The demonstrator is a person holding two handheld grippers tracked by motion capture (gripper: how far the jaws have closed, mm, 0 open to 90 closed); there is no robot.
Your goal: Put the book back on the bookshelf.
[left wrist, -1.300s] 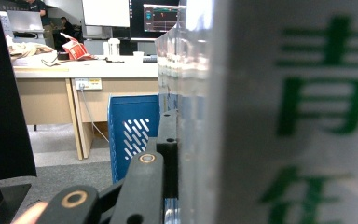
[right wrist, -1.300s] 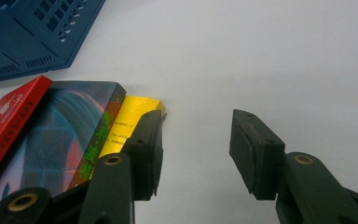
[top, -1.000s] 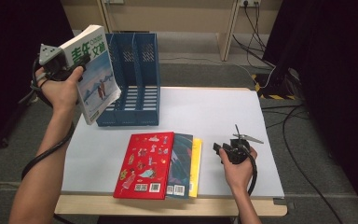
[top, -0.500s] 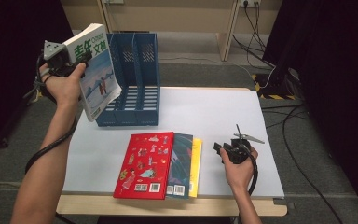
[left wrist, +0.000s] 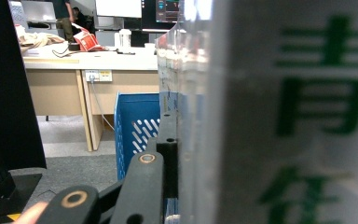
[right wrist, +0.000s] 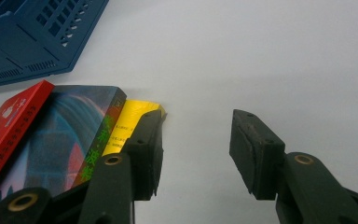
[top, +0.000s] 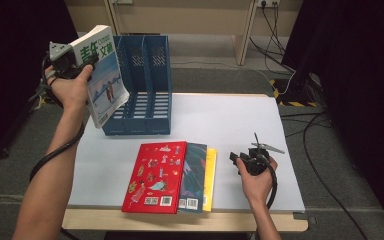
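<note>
The left hand-held gripper point(top: 82, 62) is clamping a white paperback magazine with green lettering point(top: 105, 75), holding it upright in the air beside the blue plastic three-slot file rack point(top: 142, 85). It is probably light but floppy, so gripping near the spine seems wise. The right hand-held gripper point(right wrist: 193, 154) is resting agape on the white surface point(top: 230, 120) near the stacked red, dark and yellow books point(top: 172, 175).

office, wooden desks point(left wrist: 74, 60), monitors point(left wrist: 168, 11), floor cables point(top: 305, 125)

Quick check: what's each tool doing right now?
Left tool: shut on the white magazine, held up beside the blue file rack.
Right tool: open, empty, resting on the table.
</note>
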